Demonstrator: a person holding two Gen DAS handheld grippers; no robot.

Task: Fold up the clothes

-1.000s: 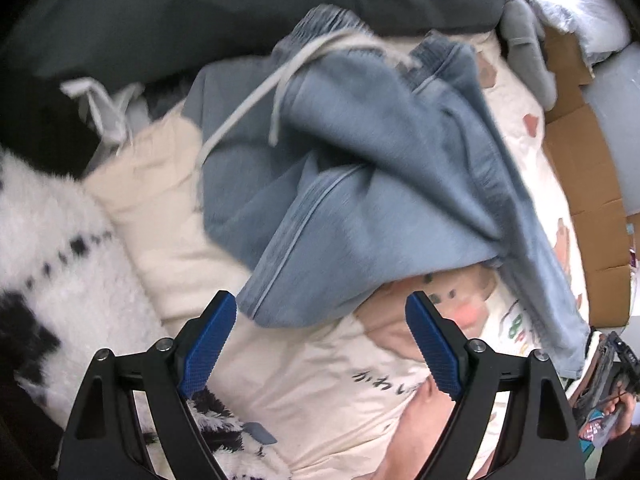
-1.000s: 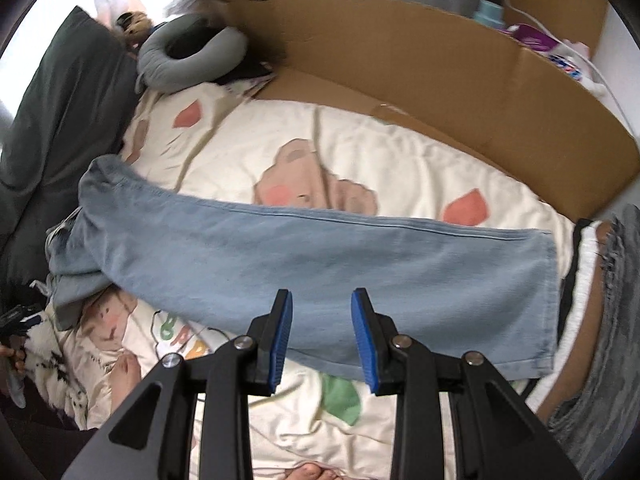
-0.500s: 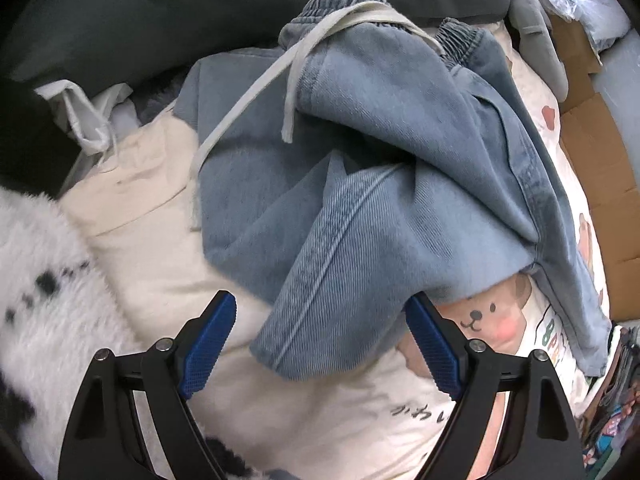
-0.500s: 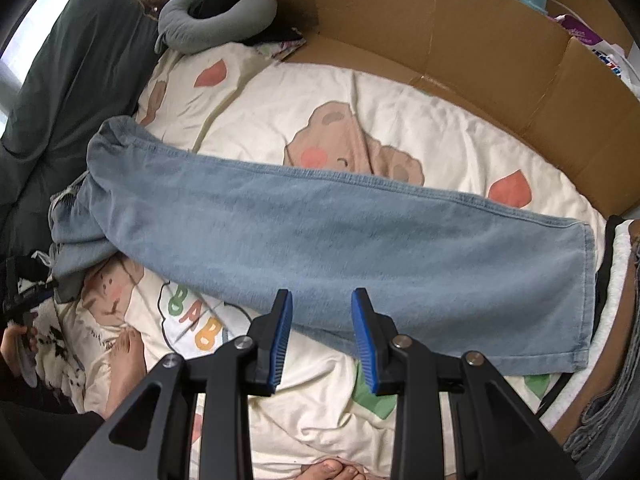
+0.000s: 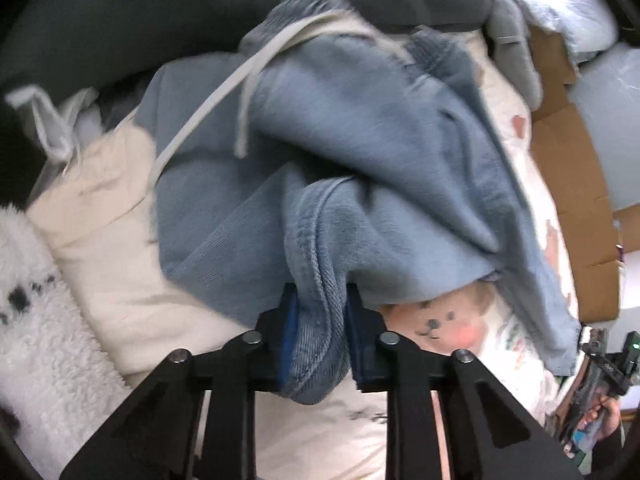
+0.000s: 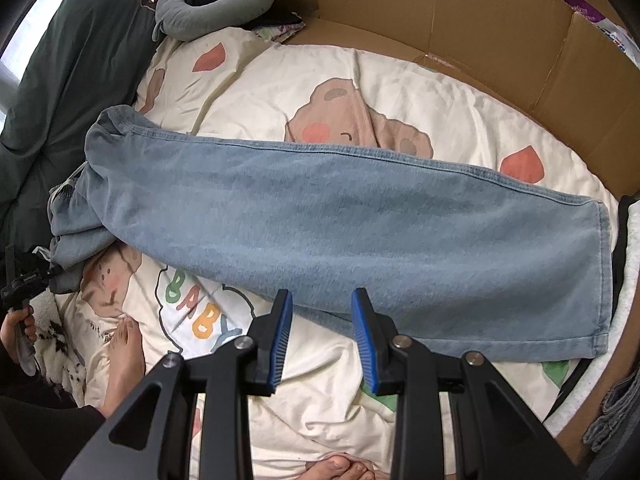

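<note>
Light: soft daylight, brightest upper left of right view
Blur: left view smeared
Edges: fisheye bending, dark corners

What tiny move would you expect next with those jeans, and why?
Probably the right claw closes on the near edge of the jeans: the left claw already pinches a bunched fold, while the right is open at that edge, gripping nothing.

The jeans [image 6: 348,236] lie across the quilt [image 6: 420,100], waist bunched at the left, hem at the right. Cardboard [image 6: 460,28] stands behind the quilt. A neck pillow [image 6: 208,0] lies at the far left corner.
</note>
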